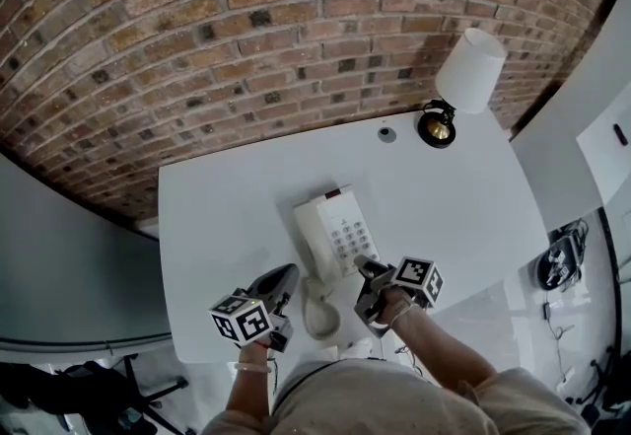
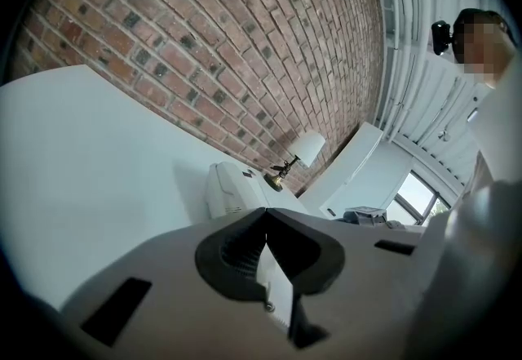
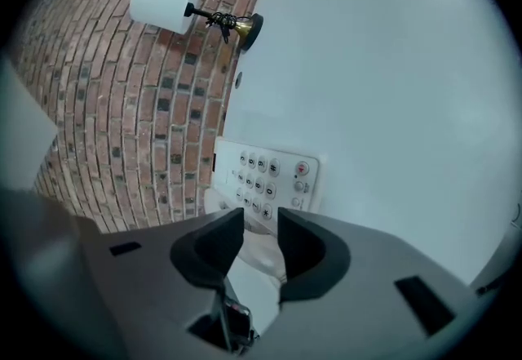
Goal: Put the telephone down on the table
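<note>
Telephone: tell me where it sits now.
In the head view the telephone lies on the white table, centred near the person's edge, directly ahead of the right claw.

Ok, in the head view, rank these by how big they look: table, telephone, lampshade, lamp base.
1. table, by far the largest.
2. telephone.
3. lampshade, only a little smaller than the telephone. It stands higher, nearer the camera, so this pair is unsure.
4. lamp base, clearly smallest.
</note>
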The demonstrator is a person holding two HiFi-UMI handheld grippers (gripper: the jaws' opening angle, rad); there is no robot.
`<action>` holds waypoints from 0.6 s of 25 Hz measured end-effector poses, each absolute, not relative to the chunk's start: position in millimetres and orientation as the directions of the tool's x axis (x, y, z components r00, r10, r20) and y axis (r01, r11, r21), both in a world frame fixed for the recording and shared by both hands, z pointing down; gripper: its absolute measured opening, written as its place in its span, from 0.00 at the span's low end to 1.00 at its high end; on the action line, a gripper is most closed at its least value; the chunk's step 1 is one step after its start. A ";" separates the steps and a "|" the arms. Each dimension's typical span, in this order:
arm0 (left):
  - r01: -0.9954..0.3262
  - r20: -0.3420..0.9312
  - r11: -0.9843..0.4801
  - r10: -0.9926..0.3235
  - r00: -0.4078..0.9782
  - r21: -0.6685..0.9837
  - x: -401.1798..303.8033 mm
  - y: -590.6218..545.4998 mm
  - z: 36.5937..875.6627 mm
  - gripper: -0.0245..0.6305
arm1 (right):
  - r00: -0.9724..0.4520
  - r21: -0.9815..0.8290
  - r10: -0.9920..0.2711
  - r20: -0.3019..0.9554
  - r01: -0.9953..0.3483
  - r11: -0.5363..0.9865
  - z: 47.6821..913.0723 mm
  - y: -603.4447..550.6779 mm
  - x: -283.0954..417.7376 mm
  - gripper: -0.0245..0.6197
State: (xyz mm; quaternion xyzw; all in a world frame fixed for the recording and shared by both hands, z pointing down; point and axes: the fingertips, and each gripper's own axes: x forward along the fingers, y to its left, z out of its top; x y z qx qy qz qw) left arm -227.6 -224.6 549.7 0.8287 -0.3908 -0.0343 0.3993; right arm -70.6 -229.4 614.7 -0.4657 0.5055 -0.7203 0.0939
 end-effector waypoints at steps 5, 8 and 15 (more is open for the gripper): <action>-0.648 0.262 -0.355 -0.705 0.659 0.674 -229.5 -221.7 544.8 0.04 | -0.556 -0.829 -0.616 0.559 -0.376 -0.414 608.1 -235.4 -64.4 0.12; -0.663 0.259 -0.337 -0.730 0.633 0.669 -233.0 -221.2 541.3 0.04 | -0.557 -0.833 -0.626 0.546 -0.438 -0.338 601.4 -241.8 -59.9 0.05; -0.713 0.264 -0.307 -0.779 0.569 0.631 -241.4 -220.3 527.7 0.04 | -0.546 -0.751 -0.636 0.545 -0.655 -0.082 586.5 -253.0 -41.6 0.05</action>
